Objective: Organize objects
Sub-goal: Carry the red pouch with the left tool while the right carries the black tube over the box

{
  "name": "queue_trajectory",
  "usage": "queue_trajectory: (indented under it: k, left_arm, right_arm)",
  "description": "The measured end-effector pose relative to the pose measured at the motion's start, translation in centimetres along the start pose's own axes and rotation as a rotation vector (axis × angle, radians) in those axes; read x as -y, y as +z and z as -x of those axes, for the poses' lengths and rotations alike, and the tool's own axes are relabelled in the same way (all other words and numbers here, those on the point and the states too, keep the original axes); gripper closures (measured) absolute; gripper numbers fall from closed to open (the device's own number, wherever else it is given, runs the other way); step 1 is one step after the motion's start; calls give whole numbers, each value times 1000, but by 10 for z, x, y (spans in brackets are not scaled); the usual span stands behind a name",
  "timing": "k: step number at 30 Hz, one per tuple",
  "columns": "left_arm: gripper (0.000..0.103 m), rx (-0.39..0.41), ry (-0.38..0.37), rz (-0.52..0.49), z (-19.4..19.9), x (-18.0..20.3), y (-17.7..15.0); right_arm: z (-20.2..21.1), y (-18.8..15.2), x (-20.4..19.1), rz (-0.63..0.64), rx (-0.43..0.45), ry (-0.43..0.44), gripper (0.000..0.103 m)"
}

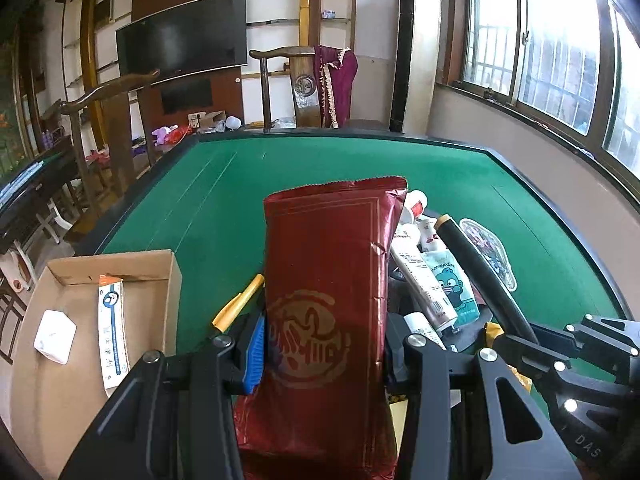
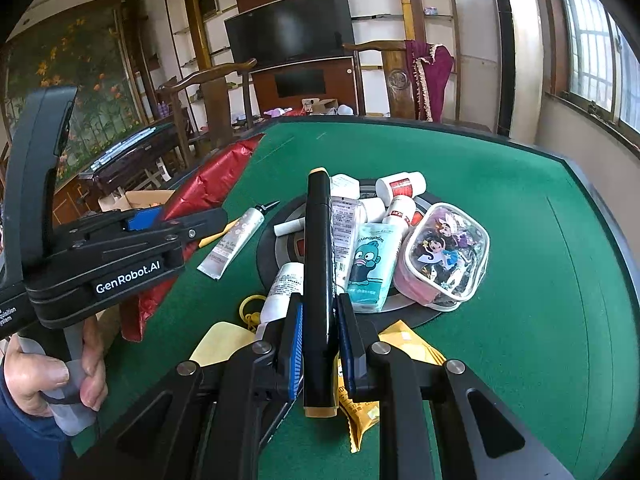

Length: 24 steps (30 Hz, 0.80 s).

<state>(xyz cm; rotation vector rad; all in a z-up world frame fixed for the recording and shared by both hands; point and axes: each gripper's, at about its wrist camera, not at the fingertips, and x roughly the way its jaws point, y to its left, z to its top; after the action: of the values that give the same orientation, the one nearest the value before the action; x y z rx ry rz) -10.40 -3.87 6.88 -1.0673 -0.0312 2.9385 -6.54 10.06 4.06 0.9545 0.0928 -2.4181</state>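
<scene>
My left gripper [image 1: 320, 356] is shut on a tall dark red foil packet [image 1: 328, 280], held upright above the green table; it also shows in the right wrist view [image 2: 208, 184]. My right gripper [image 2: 318, 340] is shut on a long black bar with tan ends [image 2: 318, 264], also seen at the right of the left wrist view [image 1: 480, 276]. A cardboard box [image 1: 80, 320] at the left holds a white pad [image 1: 55, 336] and a white card strip [image 1: 112, 328].
A pile on a round black mat [image 2: 408, 312] holds white tubes, a teal cartoon tissue pack [image 2: 370, 260] and a clear cartoon pouch [image 2: 444, 256]. A white tube [image 2: 236, 240], yellow items and an orange wrapper [image 2: 360, 416] lie nearby. Wooden chairs stand behind the table.
</scene>
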Motion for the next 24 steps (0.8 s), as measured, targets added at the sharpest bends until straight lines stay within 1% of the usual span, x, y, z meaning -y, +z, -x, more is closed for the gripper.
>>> queue_trajectory:
  k: [7, 11, 16, 18, 21, 24]
  left_arm:
    - [60, 18, -1, 15, 8, -6, 3]
    - [60, 34, -23, 60, 19, -15, 6]
    - [60, 34, -25, 90, 30, -24, 2]
    - [60, 34, -29, 108, 38, -31, -2]
    - [60, 41, -14, 128, 53, -44, -8]
    - [60, 52, -9, 168, 71, -66, -12]
  right_arm:
    - [1, 5, -5, -24, 9, 0, 86]
    - [2, 6, -13, -58, 10, 23, 86]
    - [4, 3, -30, -70, 9, 37, 86]
    - [5, 2, -37, -69, 6, 44, 86]
    - [3, 3, -52, -57, -7, 63, 86]
    - [5, 9, -73, -26, -4, 79, 86]
